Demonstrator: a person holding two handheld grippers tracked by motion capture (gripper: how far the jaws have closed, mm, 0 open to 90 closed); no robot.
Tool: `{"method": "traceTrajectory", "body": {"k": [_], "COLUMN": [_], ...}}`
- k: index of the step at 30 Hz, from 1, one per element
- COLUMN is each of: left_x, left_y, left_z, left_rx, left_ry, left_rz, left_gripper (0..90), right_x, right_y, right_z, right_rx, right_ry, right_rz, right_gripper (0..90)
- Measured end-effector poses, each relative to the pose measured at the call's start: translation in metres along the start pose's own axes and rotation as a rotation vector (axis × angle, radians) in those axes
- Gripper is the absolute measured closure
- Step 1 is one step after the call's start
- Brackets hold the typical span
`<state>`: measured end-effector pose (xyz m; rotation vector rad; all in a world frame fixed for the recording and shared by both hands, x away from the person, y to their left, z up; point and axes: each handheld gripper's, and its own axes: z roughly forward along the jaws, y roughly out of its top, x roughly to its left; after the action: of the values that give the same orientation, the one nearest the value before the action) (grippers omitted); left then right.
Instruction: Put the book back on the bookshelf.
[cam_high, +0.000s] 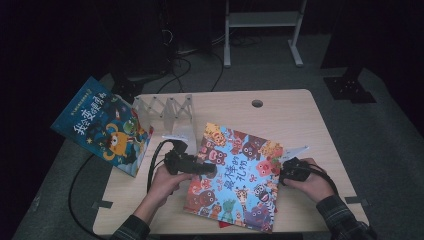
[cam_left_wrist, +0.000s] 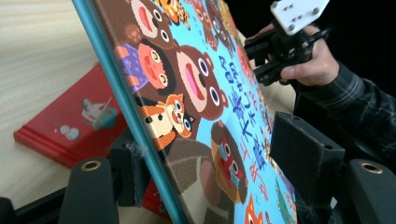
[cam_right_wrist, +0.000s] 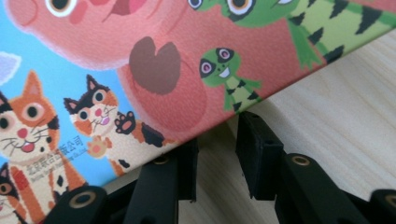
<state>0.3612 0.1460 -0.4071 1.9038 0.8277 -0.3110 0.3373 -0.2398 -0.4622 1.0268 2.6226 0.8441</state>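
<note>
Left gripper view: red book (cam_left_wrist: 60, 126) lies flat on the table (cam_left_wrist: 32, 51) beneath the raised animal picture book (cam_left_wrist: 196, 93); in the high view only a red sliver shows there. Count from the high view: three books, namely a dark-blue book (cam_high: 102, 125) leaning at the white accordion rack (cam_high: 167, 112), the animal picture book at table centre, and the red one; two grippers. Left gripper (cam_high: 207, 169) straddles the animal book's left edge, jaws spread, one pad at the spine and the other clear of the cover. Right gripper (cam_high: 284, 175): jaws nearly together at the book's right edge; the right gripper view leaves it unclear whether they pinch it.
</note>
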Motion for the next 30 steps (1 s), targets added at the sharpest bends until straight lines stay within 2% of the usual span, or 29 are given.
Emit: {"method": "traceTrajectory", "body": {"k": [2, 5, 7, 8, 11, 15, 19, 23, 25, 26, 30], "left_x": [-0.002, -0.005, -0.006, -0.007, -0.010, -0.012, -0.010, -0.007, -0.010, -0.009, -0.007], "left_y": [0.003, 0.007, 0.010, 0.011, 0.015, 0.017, 0.019, 0.025, 0.032, 0.034, 0.037], "left_z": [0.000, 0.001, 0.001, 0.000, -0.002, -0.005, -0.008, -0.014, -0.015, -0.016, -0.016], "left_rx": [-0.007, 0.012, 0.016, 0.019, 0.020, 0.011, 0.012, -0.015, 0.024, 0.033, 0.037], "left_ry": [-0.002, 0.040, 0.052, 0.058, 0.075, 0.103, 0.070, -0.014, 0.036, 0.037, 0.030], "left_rz": [-0.009, -0.006, -0.016, -0.023, -0.016, -0.015, -0.045, -0.079, -0.120, -0.139, -0.150], "left_gripper": [30.5, 30.7, 33.4, 37.6, 40.3, 53.8, 58.7, 67.5, 67.1, 67.3, 68.0], "right_x": [0.000, 0.000, 0.000, 0.000, 0.000, -0.001, -0.001, -0.001, -0.001, 0.000, -0.002], "right_y": [0.001, 0.001, 0.001, 0.001, 0.001, 0.001, 0.002, 0.002, 0.002, 0.003, 0.003], "right_z": [0.000, 0.000, 0.000, 0.000, 0.000, 0.000, 0.001, 0.001, 0.001, 0.002, 0.002], "right_rx": [0.004, 0.002, 0.002, 0.001, 0.003, 0.004, 0.004, 0.005, 0.007, 0.005, -0.006], "right_ry": [-0.005, -0.007, -0.007, -0.005, -0.005, -0.004, -0.004, 0.006, 0.015, 0.015, 0.026], "right_rz": [0.001, -0.002, -0.001, 0.003, 0.006, 0.007, 0.006, 0.022, 0.028, 0.031, 0.035], "right_gripper": [67.4, 67.3, 67.3, 67.4, 67.5, 67.5, 67.6, 65.5, 63.5, 62.9, 61.0]}}
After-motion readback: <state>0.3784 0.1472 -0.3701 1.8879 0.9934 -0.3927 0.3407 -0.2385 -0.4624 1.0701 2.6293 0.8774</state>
